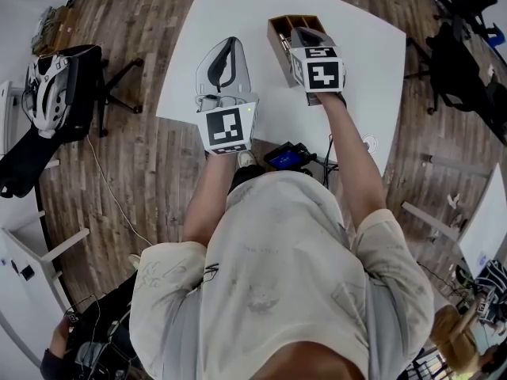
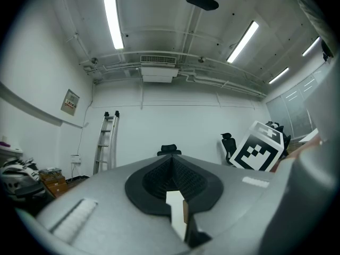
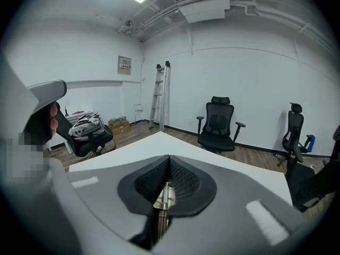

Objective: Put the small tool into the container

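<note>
One white table fills the upper middle of the head view, set on a wood-plank floor. We stand at its near edge with both arms stretched over it. Left of the table, a black chair carries a white helmet.

On the far half of the table lies the container, a long brown wooden box with dividers inside. Our right gripper overlaps the container's right side from this angle, with its marker cube toward us. We cannot tell how high it sits over the box. Our left gripper is just left of the container, over bare table and apart from the box.

In the left gripper view its jaws meet at the tips. A white and tan sliver shows low in the gap behind them, and we cannot tell what it is.

The right gripper's jaws are clamped on the small tool. It is a slim metal piece with a ridged section, lying along the line where the pads meet.
</note>
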`<state>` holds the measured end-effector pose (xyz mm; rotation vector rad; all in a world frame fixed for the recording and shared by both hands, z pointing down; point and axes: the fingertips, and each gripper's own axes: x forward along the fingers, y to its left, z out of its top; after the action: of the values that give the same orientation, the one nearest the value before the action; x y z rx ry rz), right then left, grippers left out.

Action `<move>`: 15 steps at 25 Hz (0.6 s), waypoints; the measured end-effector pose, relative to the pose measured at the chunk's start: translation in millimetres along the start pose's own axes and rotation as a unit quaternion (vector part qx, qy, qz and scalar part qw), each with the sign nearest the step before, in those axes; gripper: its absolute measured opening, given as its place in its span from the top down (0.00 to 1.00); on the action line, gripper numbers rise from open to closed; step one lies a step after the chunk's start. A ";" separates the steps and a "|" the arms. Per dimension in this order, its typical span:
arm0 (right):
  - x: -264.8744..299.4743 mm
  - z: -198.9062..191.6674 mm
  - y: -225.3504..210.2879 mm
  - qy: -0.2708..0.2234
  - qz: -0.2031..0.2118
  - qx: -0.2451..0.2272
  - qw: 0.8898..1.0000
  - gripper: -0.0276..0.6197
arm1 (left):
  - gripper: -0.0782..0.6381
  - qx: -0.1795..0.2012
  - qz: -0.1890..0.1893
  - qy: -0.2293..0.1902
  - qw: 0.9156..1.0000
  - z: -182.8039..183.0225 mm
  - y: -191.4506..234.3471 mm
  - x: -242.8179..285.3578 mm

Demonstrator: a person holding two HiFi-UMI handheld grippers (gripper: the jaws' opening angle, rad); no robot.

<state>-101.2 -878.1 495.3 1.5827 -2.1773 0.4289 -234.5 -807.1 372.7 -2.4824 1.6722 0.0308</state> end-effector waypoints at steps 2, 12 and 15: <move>-2.9 1.3 -2.1 -0.008 -0.001 0.002 1.000 0.95 | 0.87 0.000 -0.001 0.000 1.000 -0.8 -2.4 -0.3; -29.7 34.1 -4.4 -0.081 -0.002 0.004 0.997 0.95 | 0.87 -0.008 -0.008 0.003 1.000 8.6 -8.9 0.1; -41.7 46.7 -3.8 -0.102 -0.002 0.006 0.995 0.95 | 0.87 -0.016 -0.011 0.001 1.000 13.5 -9.7 0.1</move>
<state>-93.3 -867.1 434.0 1.7031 -2.3241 0.2919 -224.6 -801.9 360.3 -2.5238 1.6591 0.0517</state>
